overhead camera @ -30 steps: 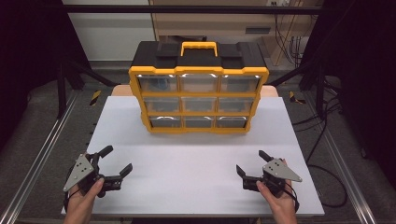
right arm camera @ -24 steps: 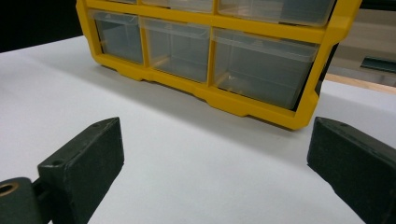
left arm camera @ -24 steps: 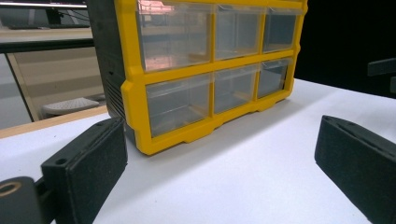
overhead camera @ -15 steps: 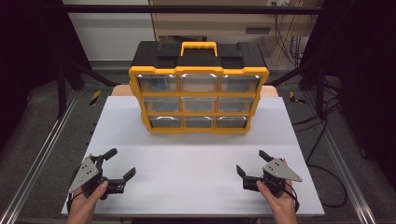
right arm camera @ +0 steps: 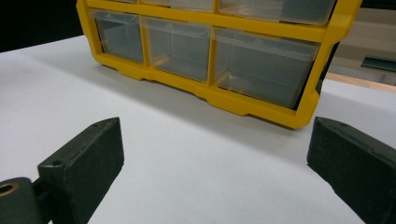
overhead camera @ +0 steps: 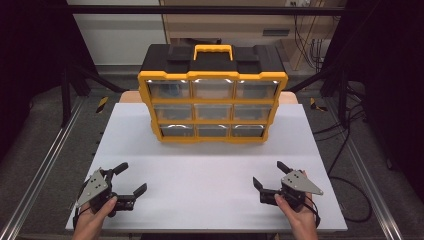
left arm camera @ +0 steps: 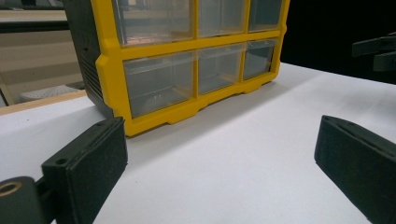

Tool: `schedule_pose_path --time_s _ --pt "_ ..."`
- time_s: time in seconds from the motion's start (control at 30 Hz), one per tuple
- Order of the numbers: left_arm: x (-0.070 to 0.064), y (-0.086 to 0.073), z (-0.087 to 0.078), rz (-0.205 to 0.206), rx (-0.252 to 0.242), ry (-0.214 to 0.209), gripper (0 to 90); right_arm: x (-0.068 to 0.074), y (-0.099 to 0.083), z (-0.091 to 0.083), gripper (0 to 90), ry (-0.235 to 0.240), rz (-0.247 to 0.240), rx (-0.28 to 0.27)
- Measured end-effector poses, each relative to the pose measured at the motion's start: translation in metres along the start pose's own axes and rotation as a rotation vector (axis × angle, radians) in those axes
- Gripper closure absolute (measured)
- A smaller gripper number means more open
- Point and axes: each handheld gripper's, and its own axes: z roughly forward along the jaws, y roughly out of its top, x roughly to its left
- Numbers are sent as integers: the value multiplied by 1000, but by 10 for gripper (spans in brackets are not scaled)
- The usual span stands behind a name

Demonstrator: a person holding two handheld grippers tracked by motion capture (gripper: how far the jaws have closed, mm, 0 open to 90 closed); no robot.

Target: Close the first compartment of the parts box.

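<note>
two grippers rested low at the near edge of the white table (overhead camera: pixel 210 165), the left gripper (overhead camera: pixel 131 178) and right gripper (overhead camera: pixel 266 175) both spread wide and empty; the yellow drawer cabinet (overhead camera: pixel 212 107) stood well apart at the table's far middle.

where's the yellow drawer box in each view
High view: drawer box at centre top, at the table's far side.
Left gripper view: upper left to centre, beyond the open jaws.
Right gripper view: along the top, centre to right.
Shared landmark: its bottom row of three clear drawers.
</note>
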Motion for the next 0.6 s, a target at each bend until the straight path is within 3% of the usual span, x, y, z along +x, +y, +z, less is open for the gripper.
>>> schedule_pose_path --time_s 0.27,0.6 --pt "2 -6 -2 -12 13 -2 22 -1 -1 -2 42 -6 4 -5" --pt "6 -10 -6 -26 16 28 21 -3 -3 -6 42 -16 6 -25"
